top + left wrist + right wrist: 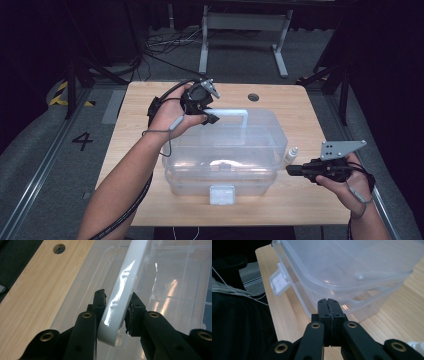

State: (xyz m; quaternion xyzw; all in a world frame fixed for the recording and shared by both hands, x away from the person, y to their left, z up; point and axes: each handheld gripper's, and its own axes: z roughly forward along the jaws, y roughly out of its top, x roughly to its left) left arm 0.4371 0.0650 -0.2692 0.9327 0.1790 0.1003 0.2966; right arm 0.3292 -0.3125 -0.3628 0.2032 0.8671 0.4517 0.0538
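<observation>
A clear plastic storage box (225,165) with a clear lid (260,135) stands in the middle of the wooden table (305,105). A white handle (235,113) arches over the lid. My left gripper (212,118) is at the handle's left end. In the left gripper view it (117,301) is shut on the handle (125,277), with both pads pressed to the white bar. My right gripper (291,170) sits low beside the box's right end. Its jaws (328,302) are shut together with nothing between them, pointing at the box wall (352,272).
A small white bottle (291,156) stands against the box's right side, just above my right gripper. A white latch (222,194) hangs at the box's front; it is also in the right gripper view (278,281). A round hole (253,97) is in the tabletop behind the box.
</observation>
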